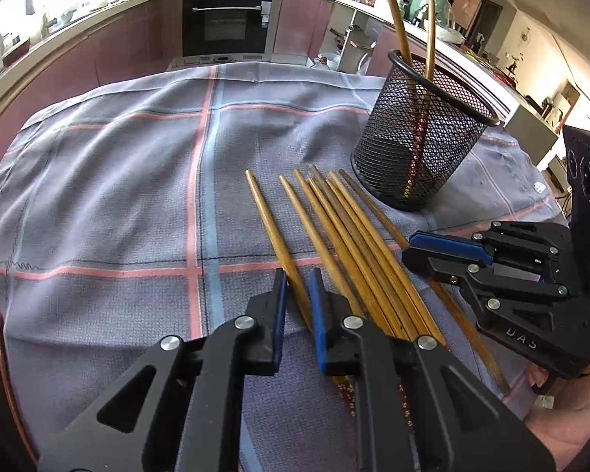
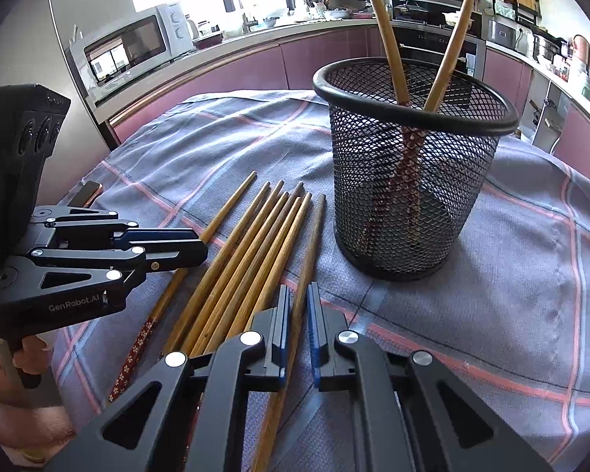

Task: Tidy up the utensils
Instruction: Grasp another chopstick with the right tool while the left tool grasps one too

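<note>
Gripping one chopstick in each gripper, beside the mesh cup (image 2: pixel 413 165).
Our left gripper (image 1: pixel 297 279) clamps the outermost chopstick (image 1: pixel 273 232); our right gripper (image 2: pixel 298 295) clamps the nearest chopstick (image 2: pixel 308 247). We should lift level, then tip upright.

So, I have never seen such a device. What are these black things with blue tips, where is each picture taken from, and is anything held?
There is no robot: a person holds a hand tool with two fingers in each hand. Each picture comes from a camera on one tool, looking along its fingers. On the checked cloth lie wooden chopsticks beside a black mesh cup, which already holds two. The left gripper is shut on the leftmost chopstick. The right gripper is shut on the rightmost chopstick. Each picture also shows the other tool at its side.
</note>
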`<state>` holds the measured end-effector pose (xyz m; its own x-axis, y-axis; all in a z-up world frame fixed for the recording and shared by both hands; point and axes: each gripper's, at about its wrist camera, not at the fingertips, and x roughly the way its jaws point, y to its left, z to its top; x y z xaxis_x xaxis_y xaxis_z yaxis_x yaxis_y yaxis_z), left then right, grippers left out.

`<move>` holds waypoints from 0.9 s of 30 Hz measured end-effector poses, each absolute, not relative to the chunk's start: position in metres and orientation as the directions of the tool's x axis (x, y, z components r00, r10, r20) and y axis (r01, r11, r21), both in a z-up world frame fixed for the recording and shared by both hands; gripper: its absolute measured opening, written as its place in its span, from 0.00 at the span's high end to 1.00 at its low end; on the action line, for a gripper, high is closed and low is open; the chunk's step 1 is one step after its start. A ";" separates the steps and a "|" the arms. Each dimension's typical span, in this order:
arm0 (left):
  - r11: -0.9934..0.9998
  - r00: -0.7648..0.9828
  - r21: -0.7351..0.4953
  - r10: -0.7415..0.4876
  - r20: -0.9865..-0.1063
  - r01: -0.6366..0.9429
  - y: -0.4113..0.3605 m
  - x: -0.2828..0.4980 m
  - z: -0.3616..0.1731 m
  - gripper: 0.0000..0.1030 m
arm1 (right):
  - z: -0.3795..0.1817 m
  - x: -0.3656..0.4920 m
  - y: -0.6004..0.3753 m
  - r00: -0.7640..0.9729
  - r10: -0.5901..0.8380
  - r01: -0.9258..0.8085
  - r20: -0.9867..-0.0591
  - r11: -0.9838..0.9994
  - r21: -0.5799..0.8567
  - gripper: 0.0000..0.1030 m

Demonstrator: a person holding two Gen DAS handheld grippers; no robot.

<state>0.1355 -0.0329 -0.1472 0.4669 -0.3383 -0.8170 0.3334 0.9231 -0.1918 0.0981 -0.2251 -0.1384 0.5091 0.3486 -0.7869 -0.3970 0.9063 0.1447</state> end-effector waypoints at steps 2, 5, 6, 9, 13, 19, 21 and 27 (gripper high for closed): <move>0.926 0.471 -0.199 -0.337 -0.815 0.320 -0.032 0.135 -0.147 0.89 | -0.138 0.096 -0.227 0.510 0.355 -0.393 -0.784 0.906 0.155 0.93; 0.934 0.481 -0.195 -0.324 -0.814 0.300 -0.030 0.132 -0.147 0.91 | -0.136 0.094 -0.229 0.513 0.367 -0.391 -0.776 0.905 0.170 0.94; 0.936 0.485 -0.192 -0.320 -0.814 0.296 -0.029 0.130 -0.147 0.91 | -0.135 0.093 -0.230 0.515 0.371 -0.391 -0.773 0.904 0.174 0.94; 0.935 0.484 -0.208 -0.329 -0.811 0.288 -0.025 0.128 -0.145 0.93 | -0.129 0.089 -0.234 0.526 0.389 -0.394 -0.757 0.899 0.188 0.94; 0.933 0.495 -0.212 -0.336 -0.801 0.291 -0.021 0.124 -0.140 0.93 | -0.121 0.086 -0.237 0.533 0.414 -0.403 -0.738 0.891 0.209 0.95; 0.940 0.481 -0.157 -0.292 -0.826 0.302 -0.029 0.128 -0.147 0.90 | -0.118 0.083 -0.239 0.532 0.421 -0.410 -0.735 0.887 0.212 0.95; 0.940 0.488 -0.135 -0.282 -0.826 0.313 -0.032 0.128 -0.148 0.87 | -0.118 0.082 -0.241 0.530 0.425 -0.412 -0.734 0.885 0.215 0.95; 0.945 0.505 -0.086 -0.244 -0.828 0.316 -0.040 0.132 -0.147 0.85 | -0.112 0.078 -0.241 0.539 0.437 -0.427 -0.720 0.879 0.214 0.95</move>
